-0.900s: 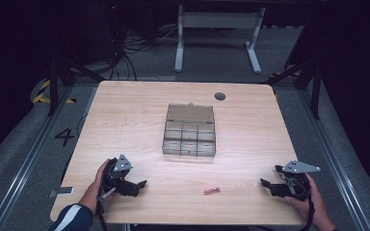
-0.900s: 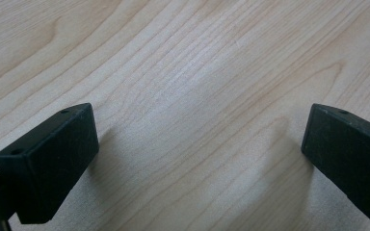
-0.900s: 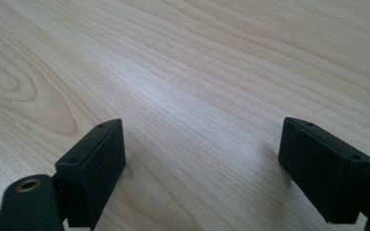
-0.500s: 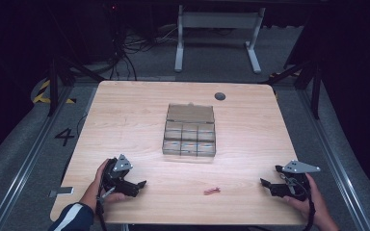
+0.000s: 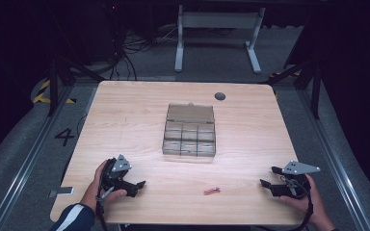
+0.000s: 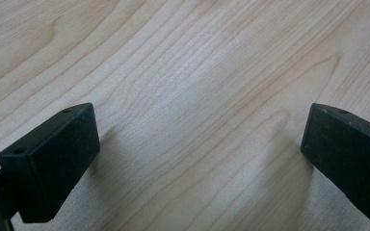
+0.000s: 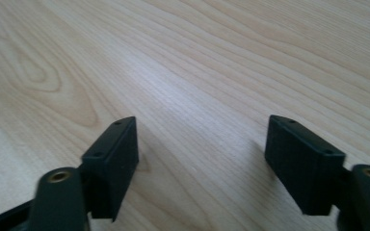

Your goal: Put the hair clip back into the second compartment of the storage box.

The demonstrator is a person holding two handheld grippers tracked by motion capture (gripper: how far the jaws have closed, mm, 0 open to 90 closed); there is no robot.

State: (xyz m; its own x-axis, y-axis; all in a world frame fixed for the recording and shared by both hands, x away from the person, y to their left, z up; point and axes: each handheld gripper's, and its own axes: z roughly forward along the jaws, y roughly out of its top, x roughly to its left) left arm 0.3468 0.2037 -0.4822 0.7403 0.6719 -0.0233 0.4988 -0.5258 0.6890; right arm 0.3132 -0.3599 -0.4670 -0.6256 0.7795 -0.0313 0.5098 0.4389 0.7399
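nearby, pink piece (image 5: 212, 190), between hand-held grippers

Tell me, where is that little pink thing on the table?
In the high view, the little pink thing lies near the table's front edge, between the two tongs and nearer the right tongs, in front of the clear box.

Looks like a lab or test bay set up for recording. Dark all around a lit wooden table (image 5: 125, 125), with black hangings beyond it. Grey carpet (image 5: 14, 159) under the table, marked with a painted number 4 (image 5: 64, 137) just left of the table and yellow-black hazard tape (image 5: 46, 94) farther left and back. Metal rails (image 5: 24, 163) along both sides of the table. Loose cables (image 5: 125, 53) on the floor behind the table, beside the white legs of a stand (image 5: 217, 41).
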